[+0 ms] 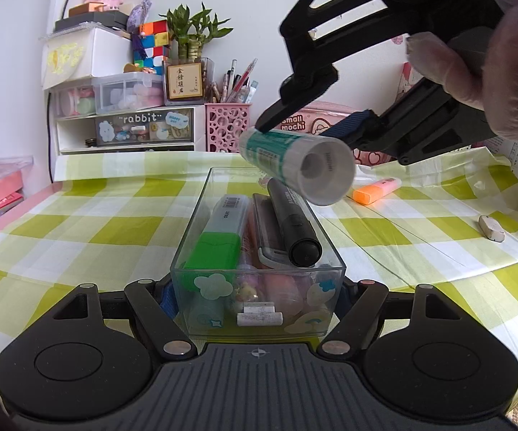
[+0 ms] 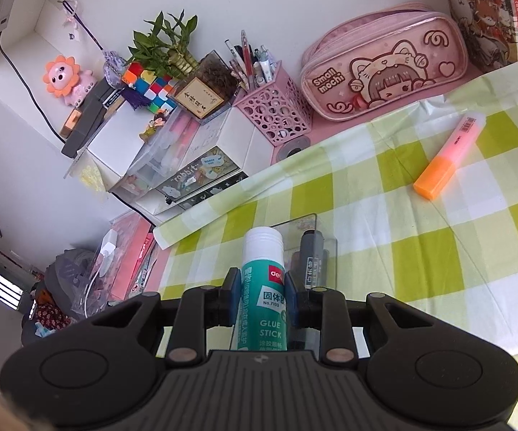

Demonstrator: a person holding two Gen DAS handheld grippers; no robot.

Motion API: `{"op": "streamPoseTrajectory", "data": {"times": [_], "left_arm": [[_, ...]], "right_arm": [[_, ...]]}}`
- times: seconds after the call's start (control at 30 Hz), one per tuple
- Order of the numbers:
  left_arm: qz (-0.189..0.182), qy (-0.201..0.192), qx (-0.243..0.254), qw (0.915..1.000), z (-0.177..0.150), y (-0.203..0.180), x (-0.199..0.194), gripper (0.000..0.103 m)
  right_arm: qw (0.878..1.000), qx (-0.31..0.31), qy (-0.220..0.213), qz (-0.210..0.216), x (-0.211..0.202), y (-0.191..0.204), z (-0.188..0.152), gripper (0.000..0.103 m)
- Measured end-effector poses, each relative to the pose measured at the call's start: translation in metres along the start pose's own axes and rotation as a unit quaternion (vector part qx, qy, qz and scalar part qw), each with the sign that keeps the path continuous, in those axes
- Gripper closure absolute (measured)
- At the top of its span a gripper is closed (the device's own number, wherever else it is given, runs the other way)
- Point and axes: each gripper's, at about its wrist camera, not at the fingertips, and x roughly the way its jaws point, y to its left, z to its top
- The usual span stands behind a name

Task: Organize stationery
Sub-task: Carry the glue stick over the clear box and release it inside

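A clear plastic box [image 1: 187, 248] stands on the green checked tablecloth, holding a green highlighter [image 1: 219, 237], a black marker [image 1: 294, 226] and other stationery. My left gripper [image 1: 257, 298] is shut on the box's near end. My right gripper [image 2: 262, 296] is shut on a teal-and-white glue stick [image 2: 264, 287]. In the left wrist view that gripper [image 1: 309, 133] holds the glue stick [image 1: 294, 161] tilted in the air above the box's far end. The box [image 2: 325, 248] lies below the glue stick in the right wrist view.
An orange highlighter [image 1: 375, 190] [image 2: 449, 154] and a white eraser [image 1: 491, 228] lie on the cloth to the right. At the back stand a pink pen holder [image 1: 227, 125] [image 2: 276, 111], a pink pencil case [image 2: 384, 68] and white drawers [image 1: 125, 129].
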Motion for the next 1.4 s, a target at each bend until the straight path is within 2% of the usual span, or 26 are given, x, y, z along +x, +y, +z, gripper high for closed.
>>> {"op": "streamPoseTrajectory", "data": {"times": [0.23, 0.53, 0.77, 1.03, 1.4], "left_arm": [[0.0, 0.0, 0.0, 1.0, 0.0, 0.0, 0.0, 0.028], [-0.001, 0.0, -0.001, 1.0, 0.0, 0.001, 0.0, 0.028], [-0.001, 0.0, -0.001, 1.0, 0.001, 0.0, 0.001, 0.028], [-0.001, 0.0, -0.001, 1.0, 0.001, 0.001, 0.001, 0.028], [-0.002, 0.0, -0.001, 1.0, 0.001, 0.001, 0.001, 0.028]], "right_arm": [[0.999, 0.018, 0.007, -0.027, 0.02, 0.005, 0.006, 0.053], [0.999, 0.033, 0.021, -0.037, 0.035, 0.004, 0.005, 0.053], [0.999, 0.034, 0.031, 0.0, 0.03, 0.007, 0.006, 0.053], [1.0, 0.01, 0.024, 0.0, 0.024, 0.011, 0.006, 0.052], [1.0, 0.021, 0.012, 0.005, 0.011, -0.001, 0.01, 0.052]]}}
